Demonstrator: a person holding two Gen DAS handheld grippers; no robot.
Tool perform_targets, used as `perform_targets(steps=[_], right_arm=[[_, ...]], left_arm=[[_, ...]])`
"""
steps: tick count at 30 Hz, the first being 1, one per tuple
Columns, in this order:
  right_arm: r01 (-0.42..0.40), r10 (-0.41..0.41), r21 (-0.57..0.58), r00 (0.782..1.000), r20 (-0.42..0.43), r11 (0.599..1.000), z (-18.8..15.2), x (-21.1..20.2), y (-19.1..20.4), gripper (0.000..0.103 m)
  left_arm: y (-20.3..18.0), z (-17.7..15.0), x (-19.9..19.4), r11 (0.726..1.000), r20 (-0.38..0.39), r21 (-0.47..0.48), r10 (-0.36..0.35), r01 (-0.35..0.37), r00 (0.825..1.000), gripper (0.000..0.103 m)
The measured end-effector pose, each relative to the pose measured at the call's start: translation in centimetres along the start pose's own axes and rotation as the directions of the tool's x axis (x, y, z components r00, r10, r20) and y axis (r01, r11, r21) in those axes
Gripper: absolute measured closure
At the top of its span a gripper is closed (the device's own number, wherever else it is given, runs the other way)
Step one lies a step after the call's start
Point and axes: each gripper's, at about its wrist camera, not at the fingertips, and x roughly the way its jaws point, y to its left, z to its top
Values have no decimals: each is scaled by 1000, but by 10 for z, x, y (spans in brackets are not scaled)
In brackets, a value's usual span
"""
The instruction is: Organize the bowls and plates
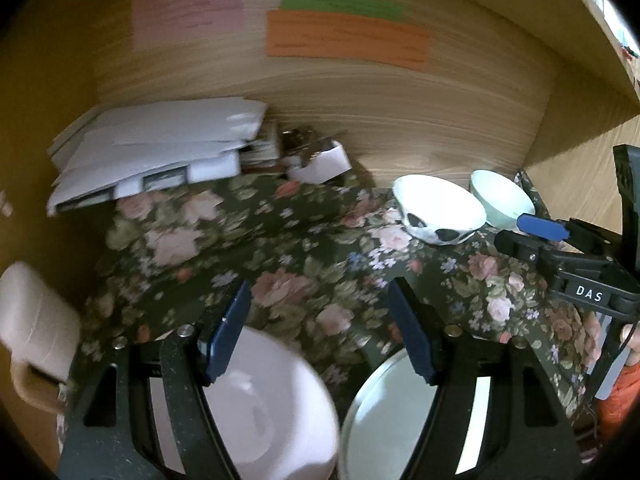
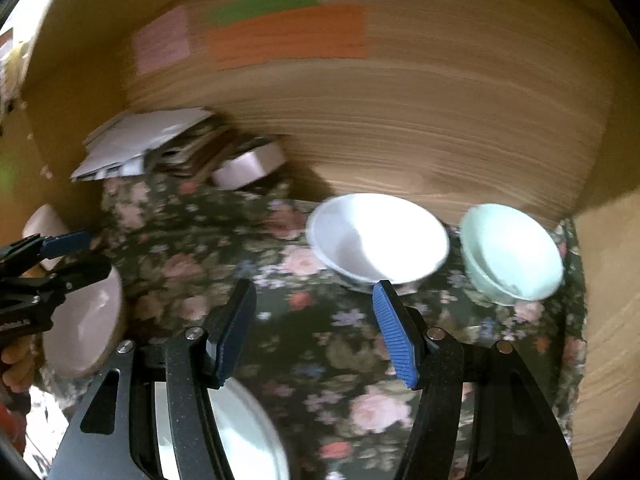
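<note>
In the left wrist view my left gripper (image 1: 318, 328) is open over the floral cloth (image 1: 280, 248), with nothing between its blue pads. Just below it lie a pink bowl (image 1: 264, 404) and a pale plate (image 1: 380, 420). A white bowl with black spots (image 1: 440, 212) and a mint bowl (image 1: 502, 200) stand at the back right, with my right gripper (image 1: 524, 236) close in front of them. In the right wrist view my right gripper (image 2: 314, 328) is open and empty, short of the white bowl (image 2: 376, 236) and mint bowl (image 2: 508, 252). The plate (image 2: 248, 432), pink bowl (image 2: 88, 320) and left gripper (image 2: 76, 256) are at its left.
A stack of white papers and booklets (image 1: 160, 148) and a small white box (image 1: 320, 164) lie at the back left. A pale pink mug (image 1: 36, 320) stands at the far left. Wooden walls (image 1: 400, 120) with coloured notes (image 1: 344, 40) close the back and right side.
</note>
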Motion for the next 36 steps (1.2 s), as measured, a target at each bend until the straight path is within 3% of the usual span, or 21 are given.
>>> perform_targets(steps=[7, 17, 27, 32, 36], right_arm=[[40, -38, 78, 999, -28, 996, 3, 22, -36, 46], [61, -49, 131, 994, -94, 989, 6, 69, -56, 46], [41, -19, 162, 990, -137, 986, 7, 94, -64, 46], [-3, 42, 222, 984, -171, 975, 5, 108, -74, 46], [-15, 68, 252, 977, -203, 968, 2, 119, -80, 54]], left_arm=[[-19, 23, 38, 999, -41, 30, -34, 36, 999, 32], [-37, 48, 78, 997, -54, 80, 5, 0, 999, 32], [-43, 49, 100, 991, -72, 132, 20, -10, 997, 32], [-43, 49, 103, 991, -76, 132, 10, 0, 997, 32], [-44, 48, 105, 991, -78, 133, 6, 5, 997, 32]])
